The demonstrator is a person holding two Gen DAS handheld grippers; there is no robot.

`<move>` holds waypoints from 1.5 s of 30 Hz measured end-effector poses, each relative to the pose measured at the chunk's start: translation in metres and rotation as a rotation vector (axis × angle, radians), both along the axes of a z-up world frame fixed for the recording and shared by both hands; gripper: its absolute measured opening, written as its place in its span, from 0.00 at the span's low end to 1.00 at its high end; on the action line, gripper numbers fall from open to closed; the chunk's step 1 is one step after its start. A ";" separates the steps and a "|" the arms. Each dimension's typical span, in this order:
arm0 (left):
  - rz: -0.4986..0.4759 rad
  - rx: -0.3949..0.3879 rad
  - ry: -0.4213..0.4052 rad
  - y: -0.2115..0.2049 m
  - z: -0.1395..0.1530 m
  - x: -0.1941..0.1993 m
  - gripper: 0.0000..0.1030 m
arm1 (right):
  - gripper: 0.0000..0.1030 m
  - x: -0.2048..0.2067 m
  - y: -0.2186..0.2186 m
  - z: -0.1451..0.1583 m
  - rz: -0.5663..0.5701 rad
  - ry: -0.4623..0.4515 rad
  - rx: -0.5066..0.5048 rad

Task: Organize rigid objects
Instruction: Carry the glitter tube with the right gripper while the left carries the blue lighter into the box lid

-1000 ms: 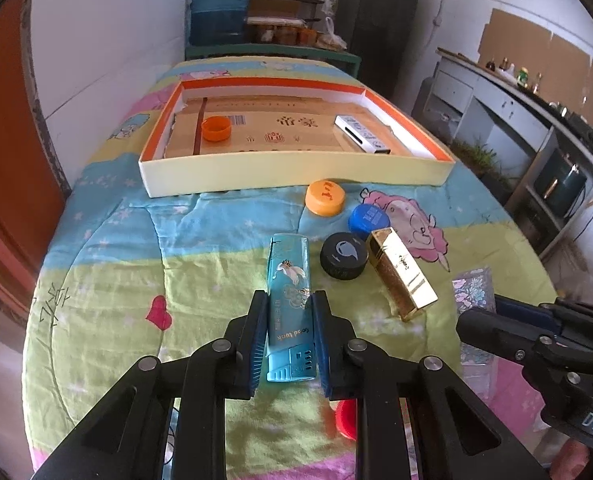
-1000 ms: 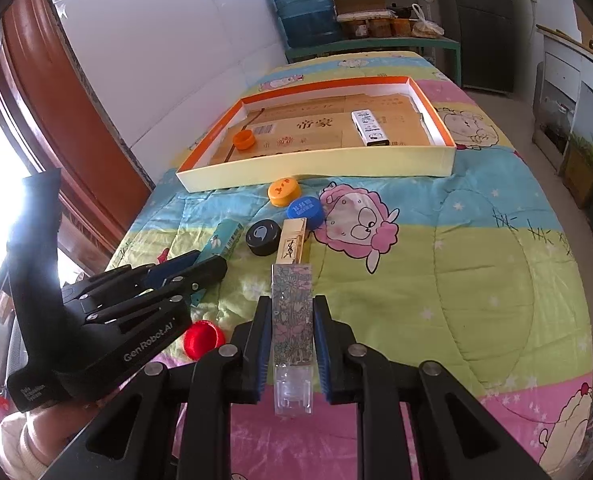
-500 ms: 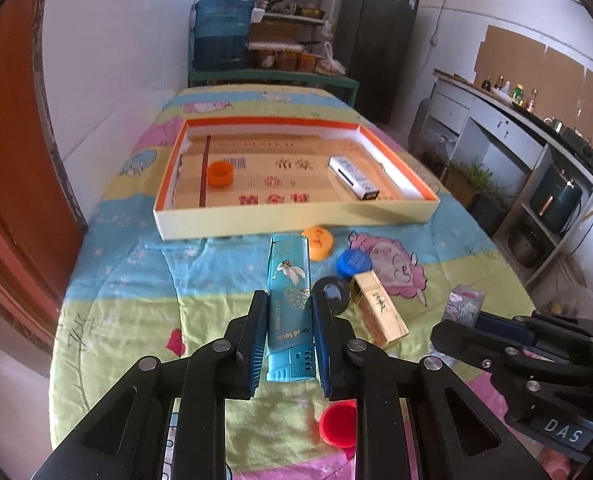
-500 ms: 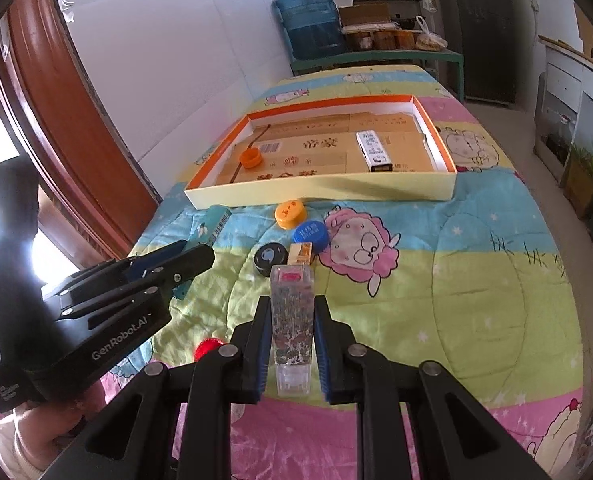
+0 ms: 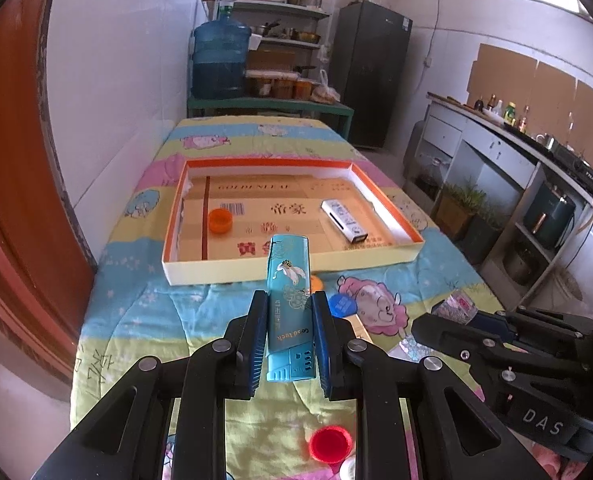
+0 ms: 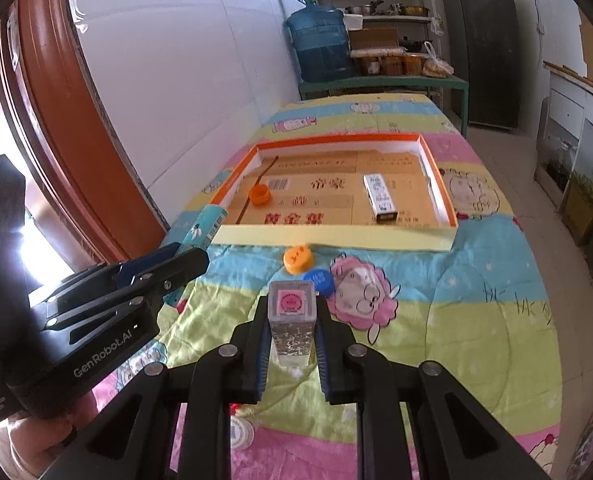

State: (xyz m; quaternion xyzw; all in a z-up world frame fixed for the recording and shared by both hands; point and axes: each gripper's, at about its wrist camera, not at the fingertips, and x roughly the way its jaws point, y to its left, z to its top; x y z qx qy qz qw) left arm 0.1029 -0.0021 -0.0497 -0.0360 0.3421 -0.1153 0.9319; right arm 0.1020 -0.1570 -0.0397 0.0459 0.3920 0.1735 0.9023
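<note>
Both grippers have risen since the earlier frames, each carrying its load up off the quilted surface, so the tray now sits lower and farther in view.

Left gripper: jaws closed tight on a blue lighter, held clear of the surface and pointing toward the tray. Gold print on its body reads "Good Luck", with a crane drawing above.

Right gripper: jaws closed on a clear glitter box with a pink round label on its end; label text too small to read. Housing of the left gripper, seen from the right wrist, reads "GenRobot.AI"; housing of the right gripper, seen from the left wrist, reads "DAS".

Ahead on the surface: orange cap and blue cap just beside each other, between the grippers and the tray. Red cap lies near the left gripper's base.

Orange-rimmed tray lies beyond the caps, lined with cardboard printed "GOLDEN LEAF", a barcode and Chinese characters. Inside: small orange cup at left, white box at right, well apart.

Background: blue water jug, shelves, dark fridge.
</note>
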 end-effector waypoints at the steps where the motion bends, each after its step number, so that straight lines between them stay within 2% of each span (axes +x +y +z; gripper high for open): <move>1: 0.001 -0.002 -0.002 0.000 0.002 0.001 0.22 | 0.19 0.001 0.000 0.002 -0.001 -0.004 0.000; 12: 0.012 -0.018 -0.033 0.003 0.030 0.021 0.21 | 0.19 0.026 -0.002 0.025 -0.013 -0.038 0.006; 25: 0.010 -0.040 -0.021 -0.001 0.038 0.070 0.21 | 0.19 0.081 -0.007 0.031 -0.026 -0.031 0.016; 34: 0.050 -0.044 -0.009 0.004 0.026 0.109 0.21 | 0.19 0.119 -0.005 0.014 -0.029 -0.038 0.042; 45: 0.034 -0.035 0.025 -0.004 -0.013 0.150 0.21 | 0.19 0.161 -0.002 -0.010 -0.002 -0.030 0.016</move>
